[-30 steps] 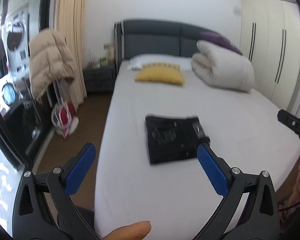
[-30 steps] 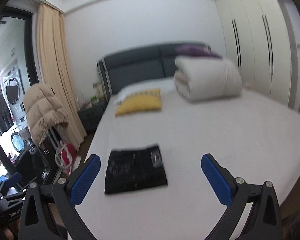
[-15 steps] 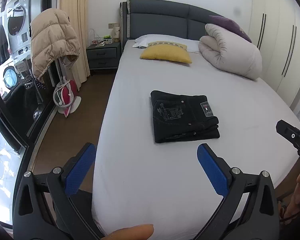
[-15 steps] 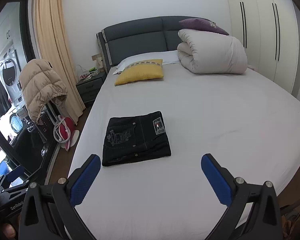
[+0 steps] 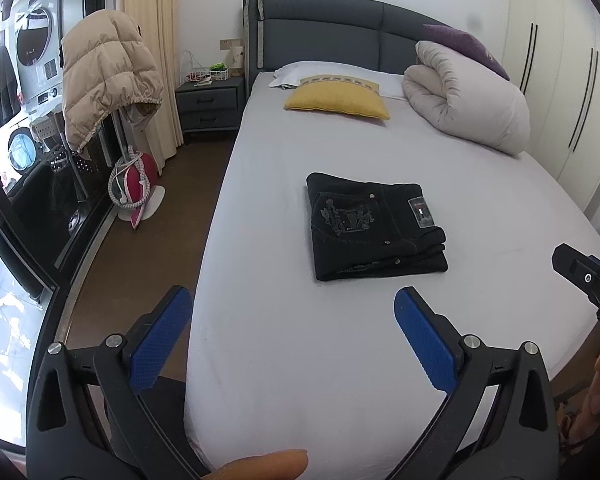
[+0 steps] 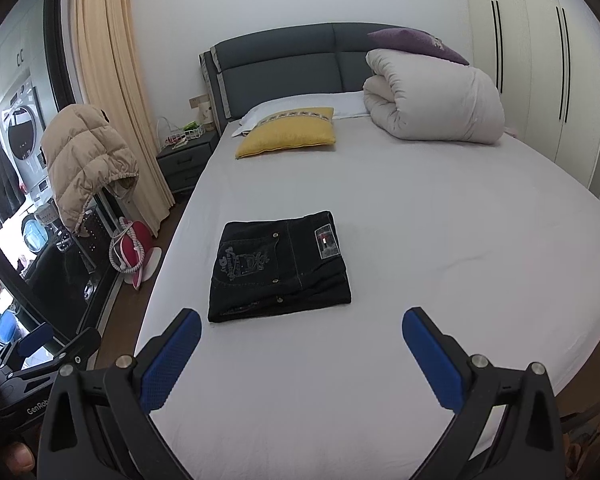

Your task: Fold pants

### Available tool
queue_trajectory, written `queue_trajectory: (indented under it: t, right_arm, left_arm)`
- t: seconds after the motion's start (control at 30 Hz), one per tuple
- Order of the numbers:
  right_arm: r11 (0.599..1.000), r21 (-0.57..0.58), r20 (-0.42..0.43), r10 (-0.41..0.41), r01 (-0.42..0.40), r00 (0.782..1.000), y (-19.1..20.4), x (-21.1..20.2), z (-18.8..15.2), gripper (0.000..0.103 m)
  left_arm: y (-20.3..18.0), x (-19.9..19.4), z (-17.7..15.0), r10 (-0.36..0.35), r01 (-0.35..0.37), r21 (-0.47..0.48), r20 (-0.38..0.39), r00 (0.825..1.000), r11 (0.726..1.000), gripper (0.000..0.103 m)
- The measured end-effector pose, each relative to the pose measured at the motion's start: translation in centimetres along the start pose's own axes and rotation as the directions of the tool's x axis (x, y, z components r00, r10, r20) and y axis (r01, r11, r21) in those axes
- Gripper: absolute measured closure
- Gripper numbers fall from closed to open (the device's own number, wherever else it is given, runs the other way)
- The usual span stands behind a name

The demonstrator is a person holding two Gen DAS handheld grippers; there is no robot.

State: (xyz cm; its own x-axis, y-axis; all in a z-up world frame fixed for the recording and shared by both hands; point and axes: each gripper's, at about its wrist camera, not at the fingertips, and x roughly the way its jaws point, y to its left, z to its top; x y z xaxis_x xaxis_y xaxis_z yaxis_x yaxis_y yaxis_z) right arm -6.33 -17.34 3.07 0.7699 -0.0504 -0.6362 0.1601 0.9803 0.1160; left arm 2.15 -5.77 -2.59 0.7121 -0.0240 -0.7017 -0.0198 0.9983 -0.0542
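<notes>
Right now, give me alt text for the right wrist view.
Folded black pants lie flat on a white bed, ahead of the open, empty right gripper. A yellow pillow and rolled duvet sit near the headboard.

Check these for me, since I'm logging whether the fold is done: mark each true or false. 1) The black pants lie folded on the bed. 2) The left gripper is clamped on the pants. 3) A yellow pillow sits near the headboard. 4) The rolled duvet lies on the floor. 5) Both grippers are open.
1) True. The black pants lie as a compact folded stack on the bed.
2) False. The left gripper is open, short of the pants and holding nothing.
3) True. The yellow pillow lies by the headboard.
4) False. The rolled duvet rests on the bed.
5) True. The right gripper is also open and empty.
</notes>
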Motion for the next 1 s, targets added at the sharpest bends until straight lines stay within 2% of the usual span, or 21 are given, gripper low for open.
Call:
queue_trajectory:
  t: [1.0]
  right_arm:
    - [1.0, -0.016, -0.022, 0.006, -0.007, 1.0, 0.0, 0.6, -0.4, 0.0]
  left_arm:
    - [0.0, 1.2, -0.3, 0.004, -0.004, 0.005, -0.014, 1.0, 1.0, 0.0]
